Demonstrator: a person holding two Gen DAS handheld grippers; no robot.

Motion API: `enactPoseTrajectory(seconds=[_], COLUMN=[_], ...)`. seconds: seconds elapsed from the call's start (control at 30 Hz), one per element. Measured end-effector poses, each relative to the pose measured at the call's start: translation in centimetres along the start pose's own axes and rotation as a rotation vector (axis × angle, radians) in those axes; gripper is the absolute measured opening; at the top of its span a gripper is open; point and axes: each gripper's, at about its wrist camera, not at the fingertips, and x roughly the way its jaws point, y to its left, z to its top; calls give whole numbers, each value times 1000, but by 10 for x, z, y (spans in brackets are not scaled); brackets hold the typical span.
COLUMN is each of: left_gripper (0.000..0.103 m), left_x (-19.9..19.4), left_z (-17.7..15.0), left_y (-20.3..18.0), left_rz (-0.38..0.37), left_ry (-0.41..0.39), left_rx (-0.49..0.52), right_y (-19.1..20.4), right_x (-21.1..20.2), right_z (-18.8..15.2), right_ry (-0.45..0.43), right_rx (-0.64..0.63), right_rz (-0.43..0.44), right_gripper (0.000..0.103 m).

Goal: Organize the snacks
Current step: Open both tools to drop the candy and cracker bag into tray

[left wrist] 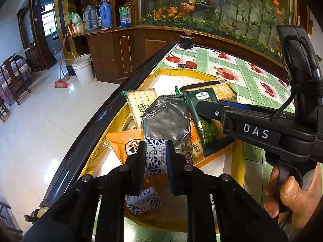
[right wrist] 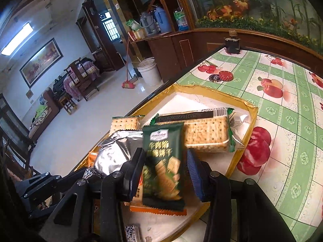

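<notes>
Snacks lie heaped in a gold-rimmed tray [left wrist: 97, 151] on a fruit-print table [right wrist: 282, 121]. The left gripper [left wrist: 155, 157] slopes down over the tray's near end, its jaws clamped on a small blue-and-white packet [left wrist: 154, 157]. Just beyond that packet sits a silver pouch [left wrist: 165, 121], with an orange packet [left wrist: 121, 141] beside it toward the table edge.

The right gripper [right wrist: 165, 173] also slopes down toward the tray. Its jaws stand partly apart with a green cracker pack [right wrist: 163, 161] between them; the left pad seems to touch the pack's edge, while the right pad stands clear of it, so no firm grip shows. Whether the pack is lifted or lying on the heap, I cannot tell.

Only the left wrist view shows the person's hand [left wrist: 290, 193] wrapped round the right gripper's handle, and a second blue-and-white packet [left wrist: 143, 201] at the tray's near edge below the jaws. Only the right wrist view shows the large clear cracker pack [right wrist: 208, 135] whole, toward the tray's far corner, and the bare white tray floor beyond it.
</notes>
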Motion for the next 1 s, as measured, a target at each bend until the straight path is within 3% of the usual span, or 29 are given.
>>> enactPoseTrajectory(seconds=[0.57, 0.63, 0.7, 0.77, 1.0], left_gripper=[19, 26, 62, 76, 76], left_x=[12, 11, 11, 7, -9], left_z=[12, 12, 12, 10, 9], left_y=[-5, -7, -10, -11, -11], left_rz=[11, 17, 33, 48, 90], left_ry=[17, 15, 17, 5, -22], left_rx=[-11, -6, 0, -2, 7], right_y=[-3, -4, -4, -4, -5], right_x=[2, -4, -10, -18, -38], right_z=[9, 11, 11, 11, 9], right_ry=[-10, -25, -38, -59, -85], right_rx=[14, 13, 12, 9, 14], right_rz=[-13, -21, -31, -46, -61], right_gripper=[45, 50, 67, 74, 82])
